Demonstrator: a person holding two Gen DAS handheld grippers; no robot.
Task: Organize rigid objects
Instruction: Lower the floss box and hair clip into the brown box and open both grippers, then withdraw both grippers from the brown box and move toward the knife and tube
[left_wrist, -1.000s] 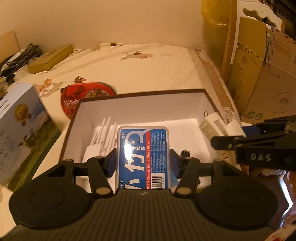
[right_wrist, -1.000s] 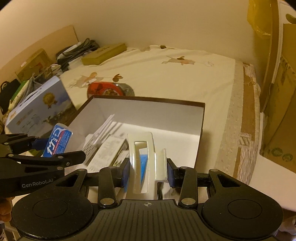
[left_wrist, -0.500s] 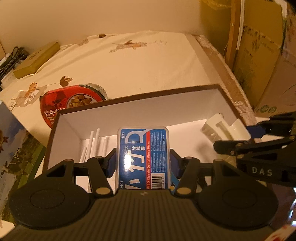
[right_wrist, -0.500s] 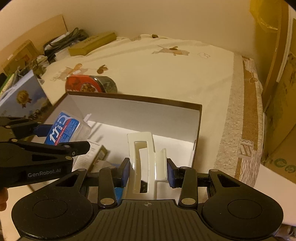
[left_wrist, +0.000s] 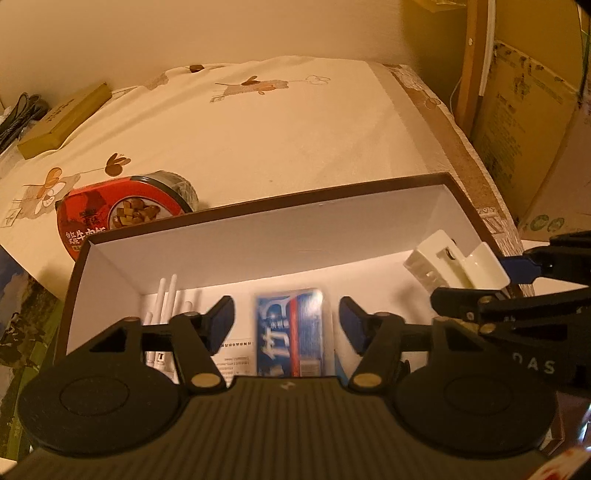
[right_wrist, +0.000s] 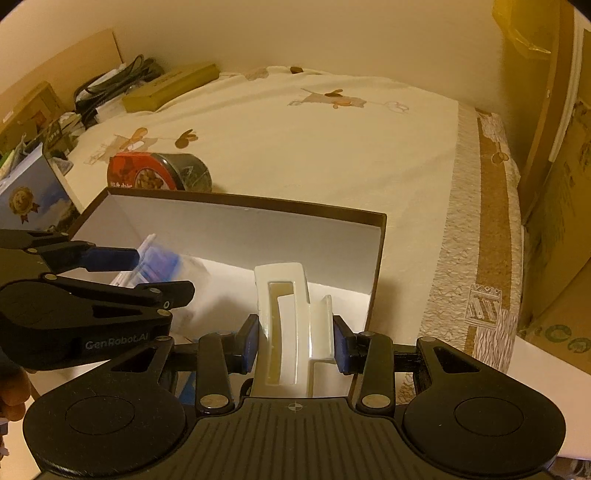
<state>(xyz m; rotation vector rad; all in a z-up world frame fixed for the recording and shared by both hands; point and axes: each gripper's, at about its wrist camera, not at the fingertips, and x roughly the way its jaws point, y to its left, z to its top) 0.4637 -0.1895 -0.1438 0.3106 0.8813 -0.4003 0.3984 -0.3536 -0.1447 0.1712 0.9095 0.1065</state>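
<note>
A brown box with a white inside (left_wrist: 258, 236) lies on the cream cloth. My left gripper (left_wrist: 285, 314) hangs over it with its jaws opening. The blue floss-pick box (left_wrist: 291, 332) shows blurred between the pads, which stand clear of both its sides. In the right wrist view the same left gripper (right_wrist: 160, 273) is at the left, with the floss-pick box (right_wrist: 166, 258) smeared beside it. My right gripper (right_wrist: 295, 345) is shut on a white plastic holder (right_wrist: 284, 295) above the brown box's (right_wrist: 258, 229) right end. The left wrist view shows that holder (left_wrist: 450, 266) at the right.
White sticks (left_wrist: 166, 295) and printed paper lie in the box. A red food bowl (left_wrist: 118, 206) sits just behind its far wall. A flat olive box (left_wrist: 62, 122) lies far left, a blue picture carton (right_wrist: 29, 199) near left, cardboard boxes (left_wrist: 524, 122) at the right.
The left jaws have spread apart and let go of the floss-pick box, which now blurs lower in the box. Both grippers have sunk closer to the box. The right grip is unchanged.
</note>
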